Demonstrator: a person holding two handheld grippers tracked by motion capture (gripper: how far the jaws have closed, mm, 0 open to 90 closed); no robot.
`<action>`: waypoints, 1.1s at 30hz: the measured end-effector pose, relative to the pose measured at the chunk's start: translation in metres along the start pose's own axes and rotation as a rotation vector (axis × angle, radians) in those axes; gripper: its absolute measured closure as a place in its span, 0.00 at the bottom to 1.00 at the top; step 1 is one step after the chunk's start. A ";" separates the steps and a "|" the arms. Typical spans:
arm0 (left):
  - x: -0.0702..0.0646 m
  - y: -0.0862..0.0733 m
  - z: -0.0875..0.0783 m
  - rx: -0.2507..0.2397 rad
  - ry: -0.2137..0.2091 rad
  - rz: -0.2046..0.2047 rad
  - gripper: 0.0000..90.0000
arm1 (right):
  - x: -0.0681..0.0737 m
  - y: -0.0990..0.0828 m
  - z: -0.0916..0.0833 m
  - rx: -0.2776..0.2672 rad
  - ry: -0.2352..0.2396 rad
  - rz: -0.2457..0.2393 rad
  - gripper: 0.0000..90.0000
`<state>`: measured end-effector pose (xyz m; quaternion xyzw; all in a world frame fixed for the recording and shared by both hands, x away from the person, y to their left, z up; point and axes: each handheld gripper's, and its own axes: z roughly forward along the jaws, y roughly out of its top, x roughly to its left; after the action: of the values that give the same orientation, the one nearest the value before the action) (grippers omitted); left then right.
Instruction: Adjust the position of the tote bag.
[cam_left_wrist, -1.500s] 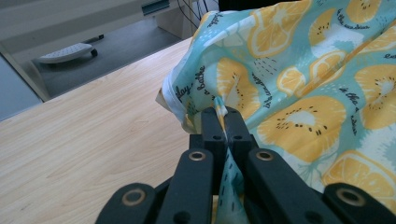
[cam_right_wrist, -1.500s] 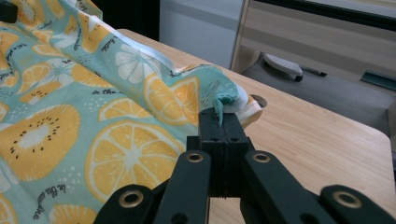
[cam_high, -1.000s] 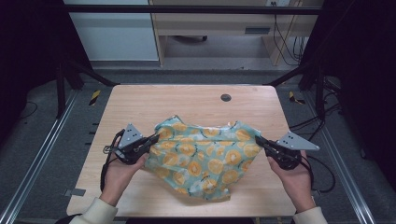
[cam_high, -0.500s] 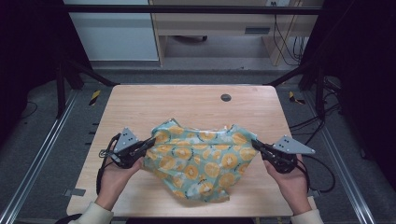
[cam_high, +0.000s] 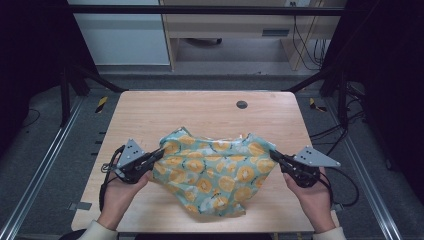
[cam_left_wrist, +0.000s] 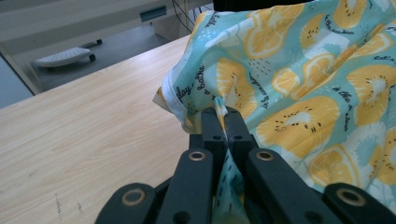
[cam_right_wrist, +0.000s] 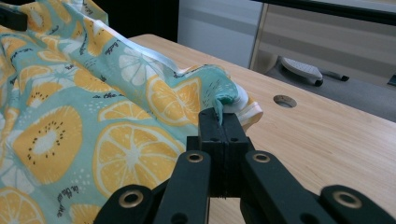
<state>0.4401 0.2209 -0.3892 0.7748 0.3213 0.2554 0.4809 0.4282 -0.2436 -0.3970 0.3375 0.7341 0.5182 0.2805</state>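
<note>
**Cloth pulled nearer, both claws clamped on its ends**

Since a second ago both my hands have slid back toward my side of the table (cam_high: 150, 107), and the cloth (cam_high: 212, 172) has come with them; its lower corner now lies closer to the near edge than it did.

My left claw (cam_high: 159, 153) is closed on the cloth's left edge. In the left gripper view the jaws stand pressed together with a thin fold of the hem (cam_left_wrist: 223, 112) pinched between them, and the white-bound edge curls away just above. My right claw (cam_high: 274, 155) is closed the same way on the right end; in the right gripper view a small teal tuck of fabric (cam_right_wrist: 219, 105) sticks up from between the shut jaws, with the white hem bunched just beyond.

Between the claws the cloth hangs slack and rumpled, its middle resting on the wood, its far edge wavy and its lowest corner pointing at me. It sits in the near half of the table, roughly centred.

Room to move: the whole far half is bare wood apart from a round hole (cam_high: 242, 104) near the far edge, well apart from the cloth. Bare strips also lie outside each hand, narrow on both sides, and a thin strip runs along the near edge.
</note>
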 end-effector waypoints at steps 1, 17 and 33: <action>-0.001 0.000 -0.002 -0.006 0.000 0.003 1.00 | 0.001 0.001 -0.001 -0.003 0.001 -0.001 1.00; -0.014 -0.030 -0.028 0.000 -0.037 -0.006 1.00 | 0.027 -0.011 -0.023 -0.027 0.051 0.003 1.00; -0.017 -0.057 -0.030 0.008 -0.050 -0.049 1.00 | 0.039 -0.038 -0.022 -0.003 0.107 0.024 1.00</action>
<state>0.3936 0.2442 -0.4300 0.7747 0.3290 0.2227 0.4919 0.3797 -0.2340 -0.4294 0.3176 0.7432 0.5400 0.2350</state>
